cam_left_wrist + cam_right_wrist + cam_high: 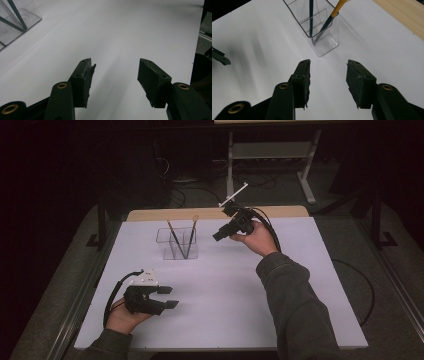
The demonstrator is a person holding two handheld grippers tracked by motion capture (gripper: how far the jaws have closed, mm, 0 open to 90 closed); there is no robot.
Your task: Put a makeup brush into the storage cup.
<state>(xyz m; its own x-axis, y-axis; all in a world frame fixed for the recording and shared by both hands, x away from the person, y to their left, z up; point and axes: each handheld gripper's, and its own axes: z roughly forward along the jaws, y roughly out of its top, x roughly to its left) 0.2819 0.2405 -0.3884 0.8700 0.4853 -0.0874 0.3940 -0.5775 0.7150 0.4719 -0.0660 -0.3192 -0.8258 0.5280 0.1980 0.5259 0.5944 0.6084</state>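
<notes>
Both grippers stand with jaws spread and nothing between them. Left gripper (pixel 167 297) rests low near the front-left of the white table (pixel 225 310), held in the person's left hand (pixel 125 317). Right gripper (pixel 218 236) is raised over the far middle of the table, pointing toward a clear plastic holder (pixel 176 243) just to its left. Two pencils (pixel 192 235) lean crossed inside that holder, which stands upright near the table's far edge
</notes>
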